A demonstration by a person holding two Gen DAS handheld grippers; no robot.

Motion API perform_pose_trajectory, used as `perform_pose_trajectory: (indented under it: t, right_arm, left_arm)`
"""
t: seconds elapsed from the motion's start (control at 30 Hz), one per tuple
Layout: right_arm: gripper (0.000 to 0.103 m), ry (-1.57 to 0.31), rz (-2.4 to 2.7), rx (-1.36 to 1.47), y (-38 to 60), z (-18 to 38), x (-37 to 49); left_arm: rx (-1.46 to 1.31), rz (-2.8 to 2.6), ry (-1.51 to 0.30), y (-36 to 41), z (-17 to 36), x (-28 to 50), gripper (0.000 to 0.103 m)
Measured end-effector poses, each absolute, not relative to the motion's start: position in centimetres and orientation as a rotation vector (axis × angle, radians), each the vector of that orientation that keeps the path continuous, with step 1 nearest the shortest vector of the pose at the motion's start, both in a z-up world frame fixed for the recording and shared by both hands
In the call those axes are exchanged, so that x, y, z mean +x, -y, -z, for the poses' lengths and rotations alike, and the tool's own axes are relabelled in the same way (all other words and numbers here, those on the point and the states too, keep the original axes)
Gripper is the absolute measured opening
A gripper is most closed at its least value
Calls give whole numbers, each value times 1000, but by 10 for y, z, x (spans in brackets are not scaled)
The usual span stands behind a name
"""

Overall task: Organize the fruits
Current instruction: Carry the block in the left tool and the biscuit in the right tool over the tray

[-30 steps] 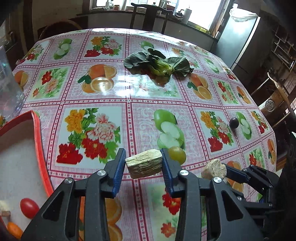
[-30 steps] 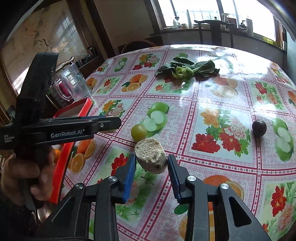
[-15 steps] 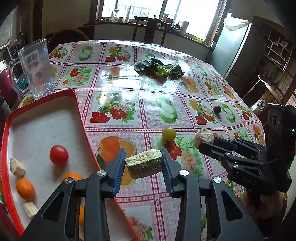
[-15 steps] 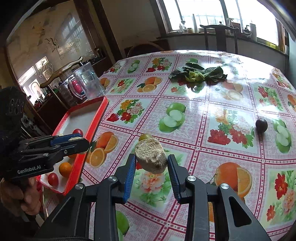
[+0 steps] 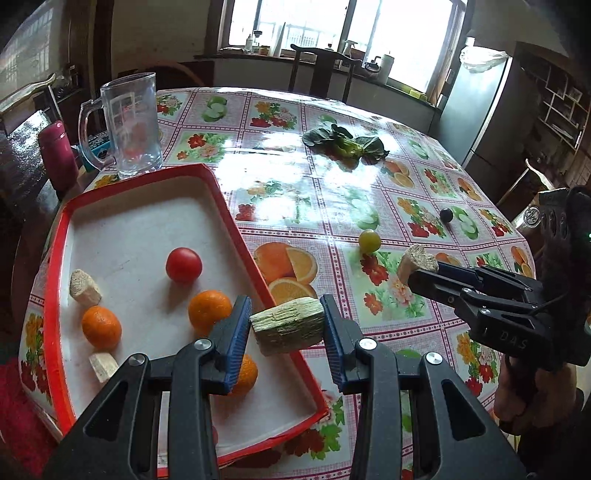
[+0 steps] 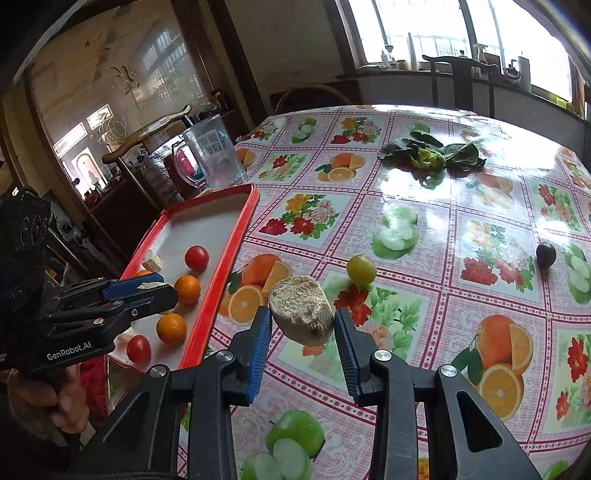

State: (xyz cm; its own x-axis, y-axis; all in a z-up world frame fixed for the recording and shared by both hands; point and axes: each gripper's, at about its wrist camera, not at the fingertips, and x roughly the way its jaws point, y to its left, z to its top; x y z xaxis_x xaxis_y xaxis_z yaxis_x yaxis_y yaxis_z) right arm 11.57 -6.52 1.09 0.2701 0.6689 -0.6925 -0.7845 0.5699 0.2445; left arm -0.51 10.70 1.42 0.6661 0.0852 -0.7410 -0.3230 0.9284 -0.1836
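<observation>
Tray point(image 5: 236, 236) holds oranges, tomatoes, cane pieces. Left tool point(image 5: 286, 328) and right tool point(image 6: 301, 325) each grip sugarcane chunks; green grape point(image 6: 361, 270), dark fruit point(image 6: 546, 254) left on worktop point(image 6: 443, 206).

Tray point(image 5: 236, 236) rimmed in red, white inside. Oranges point(image 5: 101, 328) coloured orange, tomato point(image 5: 183, 264) red. Tablecloth point(image 5: 332, 206) printed with pink checks, flowers, fruit. Grape point(image 6: 361, 270) tinted yellow-green; leaves point(image 6: 432, 153) dark green. Pads point(image 6: 258, 354) coloured blue.

Bright windows point(image 5: 343, 33) backlight a dark chair point(image 5: 319, 70) and grey fridge point(image 5: 476, 110).
</observation>
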Motion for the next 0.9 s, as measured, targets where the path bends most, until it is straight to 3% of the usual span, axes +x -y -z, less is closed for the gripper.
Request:
perform_pose_trajectory:
  t: [0.9]
  right_arm:
    - [36,-864,-1103,-216,-3,-15,80]
  left_arm:
    - [-366,-323,-794,-155,-13,-43,36]
